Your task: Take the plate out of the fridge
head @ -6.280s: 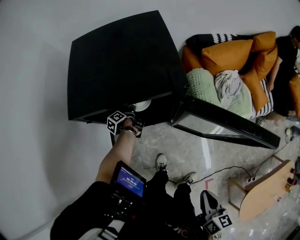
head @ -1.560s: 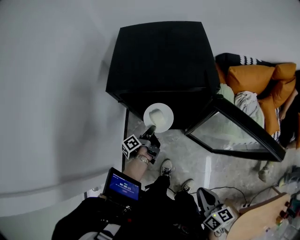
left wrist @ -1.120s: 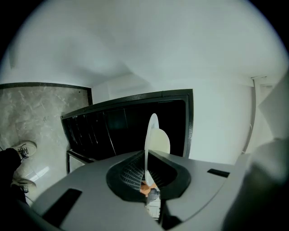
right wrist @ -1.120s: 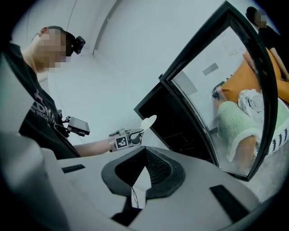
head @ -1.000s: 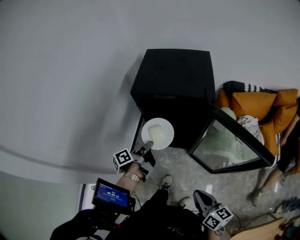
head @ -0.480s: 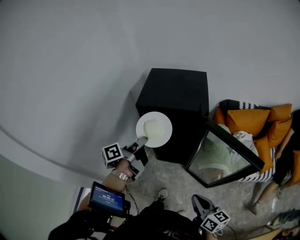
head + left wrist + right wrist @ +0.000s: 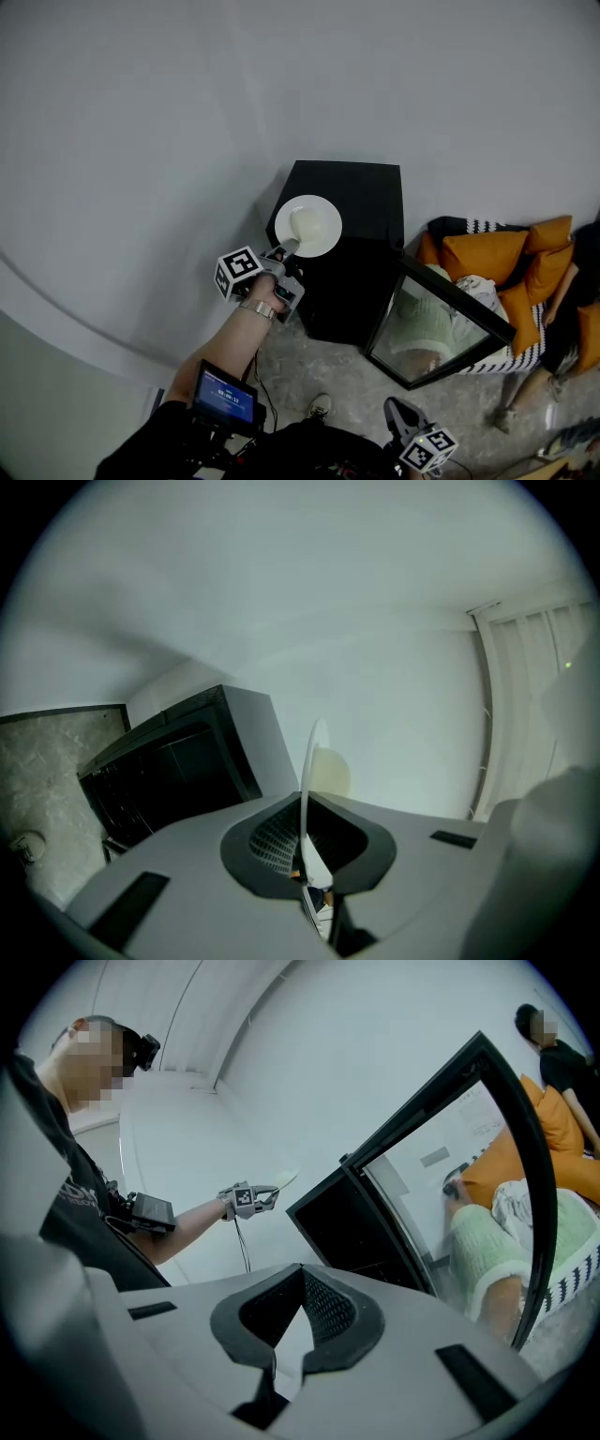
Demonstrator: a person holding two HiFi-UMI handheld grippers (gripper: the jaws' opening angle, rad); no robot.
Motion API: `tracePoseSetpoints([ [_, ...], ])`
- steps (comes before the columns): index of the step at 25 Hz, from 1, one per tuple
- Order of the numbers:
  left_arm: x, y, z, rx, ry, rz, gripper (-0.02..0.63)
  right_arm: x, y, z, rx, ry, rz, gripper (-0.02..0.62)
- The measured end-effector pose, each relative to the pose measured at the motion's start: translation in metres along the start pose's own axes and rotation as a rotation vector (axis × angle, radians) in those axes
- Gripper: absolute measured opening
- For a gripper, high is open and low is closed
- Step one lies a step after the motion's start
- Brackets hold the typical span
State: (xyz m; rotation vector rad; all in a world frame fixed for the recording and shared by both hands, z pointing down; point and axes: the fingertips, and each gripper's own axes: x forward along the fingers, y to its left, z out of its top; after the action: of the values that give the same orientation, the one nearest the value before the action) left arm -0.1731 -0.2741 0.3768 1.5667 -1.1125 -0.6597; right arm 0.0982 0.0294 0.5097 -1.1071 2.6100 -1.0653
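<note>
right gripper (image 7: 287,1365) sits lowest and nearest, at the head view's bottom edge by the legs. jaws pulled in narrow, just a slit between the tips, nothing in it. small lit screen (image 7: 223,397) is strapped on the left forearm.

left gripper (image 7: 281,251) is out at arm's length, about level. jaws clamped on the near rim of the white plate (image 7: 330,225). its own view shows the plate edge-on, the rim running straight down between the pads. plate rides roughly flat, with a pale lump (image 7: 306,225) on its middle; can't tell what that is.

plate is fully out of the fridge (image 7: 352,281), in the air. in the head view it overlaps the front-left corner of the fridge top. the right gripper view puts it beside the cabinet at about top height, touching nothing but the jaws.

fridge is a black box against the white wall, standing on a grey marbled floor (image 7: 375,394). interior is dark, contents not readable. its glass door (image 7: 441,319) is swung wide open to the right.

past the door there's a sofa with orange cushions (image 7: 487,258) and a pale green one (image 7: 487,1251). a person in dark clothes (image 7: 577,319) is at the far right edge.
</note>
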Motion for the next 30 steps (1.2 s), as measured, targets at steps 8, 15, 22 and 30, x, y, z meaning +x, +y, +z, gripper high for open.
tracePoseSetpoints([
  [8,0.057,0.014,0.023,-0.085,-0.083,0.106,0.017,-0.014,-0.011,0.013,0.02,-0.082,-0.056,0.005],
  [15,0.092,0.019,0.014,-0.092,-0.073,0.185,0.021,-0.022,-0.023,0.024,0.042,-0.137,-0.098,0.005],
  [22,0.11,0.029,0.012,-0.101,-0.076,0.258,0.031,-0.022,-0.031,0.029,0.07,-0.159,-0.114,0.005],
  [30,0.117,0.037,0.012,-0.108,-0.076,0.283,0.032,-0.021,-0.039,0.029,0.086,-0.168,-0.111,0.005],
])
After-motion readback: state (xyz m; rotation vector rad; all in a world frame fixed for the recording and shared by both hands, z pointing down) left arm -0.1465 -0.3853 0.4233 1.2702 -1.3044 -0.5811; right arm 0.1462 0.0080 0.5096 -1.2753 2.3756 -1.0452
